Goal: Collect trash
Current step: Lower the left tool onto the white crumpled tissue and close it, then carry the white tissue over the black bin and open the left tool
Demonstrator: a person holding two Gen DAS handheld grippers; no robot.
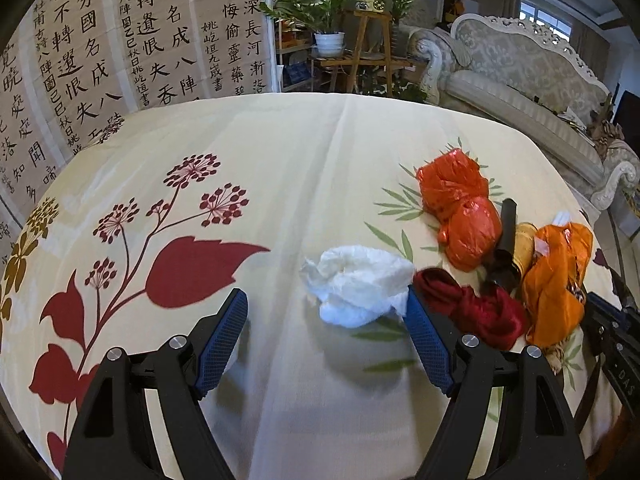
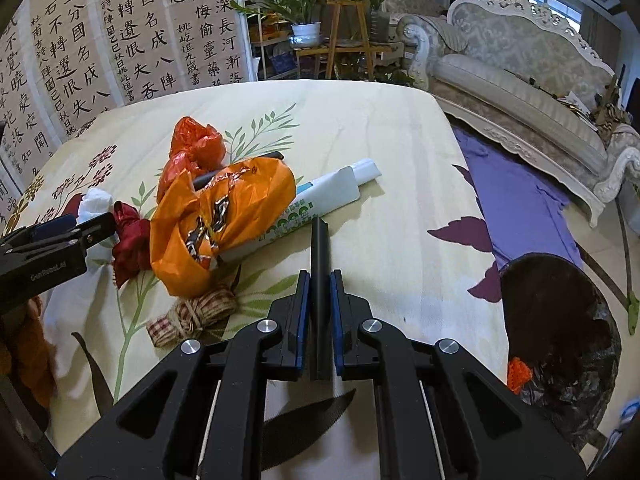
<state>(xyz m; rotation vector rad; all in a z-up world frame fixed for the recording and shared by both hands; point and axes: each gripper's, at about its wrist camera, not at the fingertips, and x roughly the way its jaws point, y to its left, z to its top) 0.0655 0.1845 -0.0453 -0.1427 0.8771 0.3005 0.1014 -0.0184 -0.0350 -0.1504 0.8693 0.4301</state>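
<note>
Right wrist view: black stick (image 2: 319,264) clamped between right tool (image 2: 319,284) fingers.

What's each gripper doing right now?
Left gripper: open, empty, by the crumpled white tissue.
Right gripper: shut on the thin black plastic stick.

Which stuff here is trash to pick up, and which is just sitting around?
Trash: black stick, white tissue, red bag, orange bag, dark red wad, white tube, ribbon.

Just there: plant, sofa, tablecloth.
</note>
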